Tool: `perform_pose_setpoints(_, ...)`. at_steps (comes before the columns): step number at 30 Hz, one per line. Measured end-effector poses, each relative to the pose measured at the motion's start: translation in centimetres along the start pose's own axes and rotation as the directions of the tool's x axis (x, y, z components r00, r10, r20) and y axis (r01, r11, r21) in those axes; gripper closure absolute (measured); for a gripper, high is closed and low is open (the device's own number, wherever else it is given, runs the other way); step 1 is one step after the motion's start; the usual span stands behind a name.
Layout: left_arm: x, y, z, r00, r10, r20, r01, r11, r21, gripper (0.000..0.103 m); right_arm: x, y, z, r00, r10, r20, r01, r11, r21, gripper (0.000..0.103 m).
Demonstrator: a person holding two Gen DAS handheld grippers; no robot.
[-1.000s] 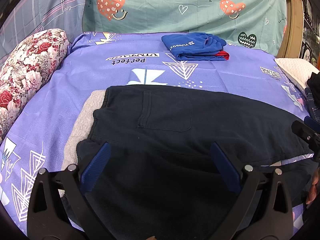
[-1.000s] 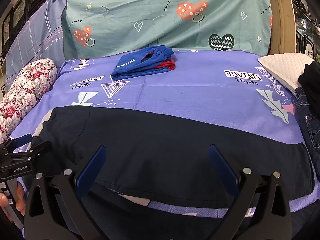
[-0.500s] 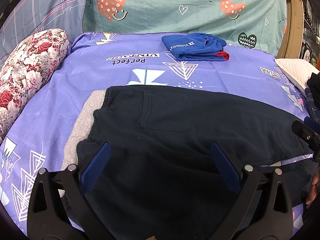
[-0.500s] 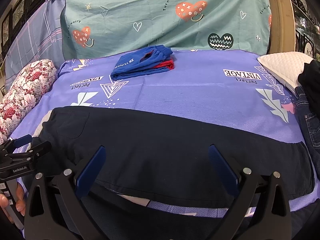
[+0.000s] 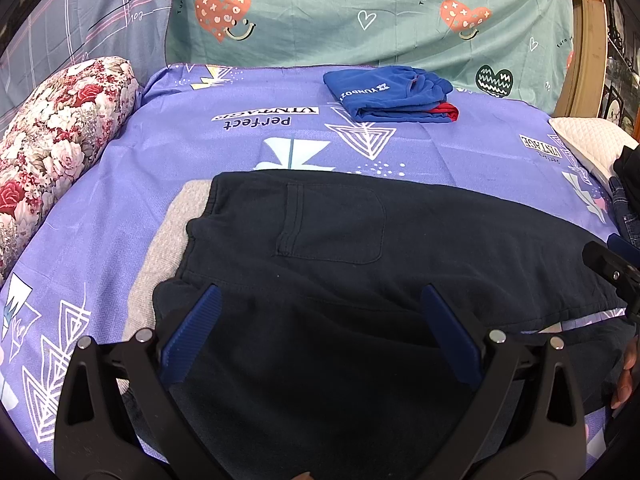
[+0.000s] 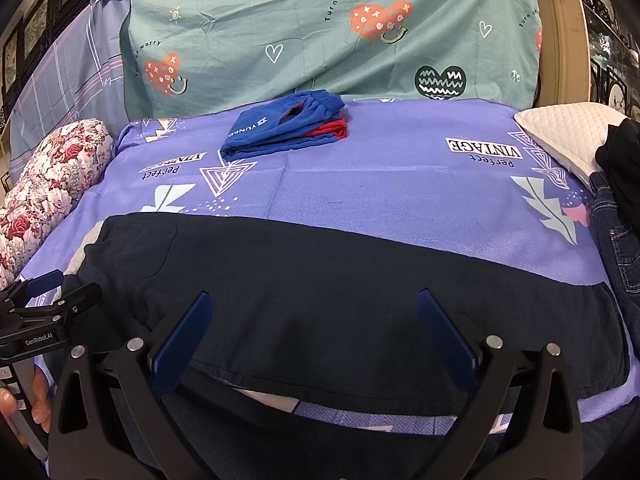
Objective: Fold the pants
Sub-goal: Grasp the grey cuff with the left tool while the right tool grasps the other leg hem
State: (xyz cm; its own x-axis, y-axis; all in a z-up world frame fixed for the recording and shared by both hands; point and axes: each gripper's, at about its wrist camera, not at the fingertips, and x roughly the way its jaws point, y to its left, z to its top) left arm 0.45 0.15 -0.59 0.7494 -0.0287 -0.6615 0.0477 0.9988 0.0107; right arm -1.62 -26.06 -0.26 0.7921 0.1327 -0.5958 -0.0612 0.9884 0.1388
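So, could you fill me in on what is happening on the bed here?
A person is folding a pair of dark pants laid flat across the purple bedsheet, holding a set of tongs in each hand. The left tongs and the right tongs are both open above the near part of the pants, gripping nothing. A folded blue garment sits at the far side of the bed, with a floral bolster along the left edge.

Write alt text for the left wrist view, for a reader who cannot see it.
Dark navy pants lie flat across a purple printed bedsheet, back pocket up, with the open left hand-held gripper hovering over them. Folded blue clothes sit at the far edge, a floral bolster to the left.
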Motion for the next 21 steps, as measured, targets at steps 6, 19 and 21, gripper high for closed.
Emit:
perform_pose_setpoints(6,0.0,0.0,0.1,1.0,0.0,0.0,0.0,1.0,0.0,0.002,0.0,0.0,0.0,1.0,0.001,-0.001,-0.001,1.0,0.0,0.001)
perform_pose_setpoints(19,2.1,12.9,6.0,0.905,-0.39,-0.169,0.349,0.909,-0.23,0.002,0.2,0.1,-0.1,1.0,0.017,-0.013,-0.017,1.0,-0.001,0.001)
perform_pose_setpoints(21,4.2,16.0,7.1,0.873,-0.452,-0.184,0.384,0.869,-0.312,0.002,0.3,0.2,0.0,1.0,0.021,-0.016,-0.021,1.0,-0.003,0.001)
